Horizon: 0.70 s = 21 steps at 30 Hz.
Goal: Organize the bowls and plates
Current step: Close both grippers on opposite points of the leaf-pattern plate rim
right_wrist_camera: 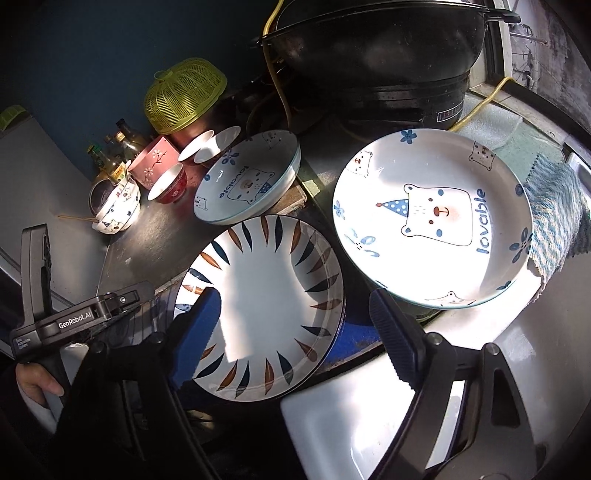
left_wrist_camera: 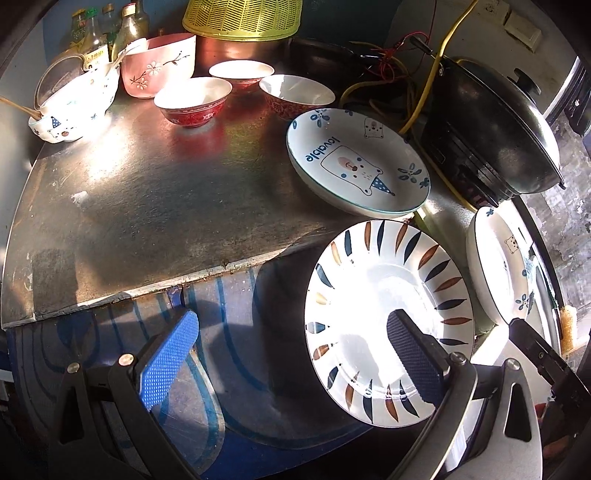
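Observation:
A leaf-patterned plate (left_wrist_camera: 373,295) (right_wrist_camera: 266,310) lies at the counter's near right edge. A bear "lovable" plate (left_wrist_camera: 354,162) (right_wrist_camera: 247,181) sits behind it. A second bear plate (left_wrist_camera: 498,266) (right_wrist_camera: 432,218) sits further right. Red bowls (left_wrist_camera: 195,99), a pink bowl (left_wrist_camera: 159,64) and a white bear bowl (left_wrist_camera: 77,107) stand at the back. My left gripper (left_wrist_camera: 291,347) is open; its right finger is over the leaf plate. My right gripper (right_wrist_camera: 291,314) is open, with its left finger over the leaf plate.
A black wok (left_wrist_camera: 495,129) (right_wrist_camera: 376,48) on a cooker stands at the right with yellow cable (left_wrist_camera: 436,66). A yellow basket (left_wrist_camera: 243,18) and bottles (left_wrist_camera: 103,33) stand at the back. A checked cloth (right_wrist_camera: 557,214) lies beside the right bear plate.

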Each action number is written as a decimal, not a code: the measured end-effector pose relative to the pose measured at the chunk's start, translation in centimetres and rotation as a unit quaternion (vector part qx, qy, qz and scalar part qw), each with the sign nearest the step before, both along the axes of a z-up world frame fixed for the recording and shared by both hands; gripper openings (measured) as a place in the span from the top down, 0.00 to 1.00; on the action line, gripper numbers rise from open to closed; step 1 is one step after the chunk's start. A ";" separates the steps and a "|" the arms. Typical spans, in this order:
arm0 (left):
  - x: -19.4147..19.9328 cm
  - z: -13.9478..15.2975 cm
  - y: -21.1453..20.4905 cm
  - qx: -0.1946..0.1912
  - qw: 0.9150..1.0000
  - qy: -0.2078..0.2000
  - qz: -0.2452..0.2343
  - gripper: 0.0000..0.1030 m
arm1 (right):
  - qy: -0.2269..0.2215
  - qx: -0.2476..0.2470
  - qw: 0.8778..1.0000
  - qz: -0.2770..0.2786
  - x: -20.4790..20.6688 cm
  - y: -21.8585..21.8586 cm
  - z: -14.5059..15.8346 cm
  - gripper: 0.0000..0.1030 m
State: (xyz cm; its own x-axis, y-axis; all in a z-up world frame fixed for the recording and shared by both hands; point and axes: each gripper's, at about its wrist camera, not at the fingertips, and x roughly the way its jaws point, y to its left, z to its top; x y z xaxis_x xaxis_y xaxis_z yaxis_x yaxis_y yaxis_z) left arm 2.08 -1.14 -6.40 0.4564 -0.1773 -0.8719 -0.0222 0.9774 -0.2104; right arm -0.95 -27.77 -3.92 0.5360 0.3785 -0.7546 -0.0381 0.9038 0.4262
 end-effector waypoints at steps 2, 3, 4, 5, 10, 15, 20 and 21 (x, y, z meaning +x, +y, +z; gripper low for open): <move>0.2 -0.5 -0.1 -0.006 1.000 0.004 -0.007 0.01 | 0.010 0.018 1.000 -0.001 0.2 -0.2 -0.7 0.34; 0.3 -0.7 -0.1 -0.010 1.000 0.006 -0.011 0.01 | 0.014 0.025 1.000 -0.002 0.3 -0.4 -1.1 0.38; 0.3 -1.0 -0.2 -0.014 1.000 0.009 -0.015 0.01 | 0.021 0.029 0.999 -0.004 0.4 -0.4 -1.6 0.40; 0.4 -1.3 -0.2 -0.018 1.000 0.012 -0.018 0.01 | 0.028 0.032 0.999 -0.006 0.5 -0.5 -2.0 0.43; 1.2 -2.5 0.2 -0.051 0.998 0.023 -0.027 0.10 | 0.059 0.034 0.998 -0.017 1.0 -0.9 -4.0 0.53; 2.3 -3.6 0.1 -0.074 0.996 0.027 -0.044 0.27 | 0.077 0.037 0.996 -0.024 1.7 -1.5 -5.5 0.65; 3.3 -4.8 -0.4 -0.087 0.993 0.041 -0.072 0.78 | 0.084 0.047 0.995 -0.021 2.0 -1.5 -6.4 0.72; 3.4 -4.8 -0.5 -0.091 0.992 0.041 -0.076 0.80 | 0.085 0.050 0.995 -0.021 2.1 -1.6 -6.5 0.73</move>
State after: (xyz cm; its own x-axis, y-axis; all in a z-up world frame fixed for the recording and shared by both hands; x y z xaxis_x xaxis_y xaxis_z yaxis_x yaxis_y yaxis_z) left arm 5.50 -1.67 -11.25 0.3413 -0.3972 -0.8519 0.0978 0.9164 -0.3881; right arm 1.14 -29.33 -10.41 0.4201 0.4371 -0.7953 0.0790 0.8554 0.5119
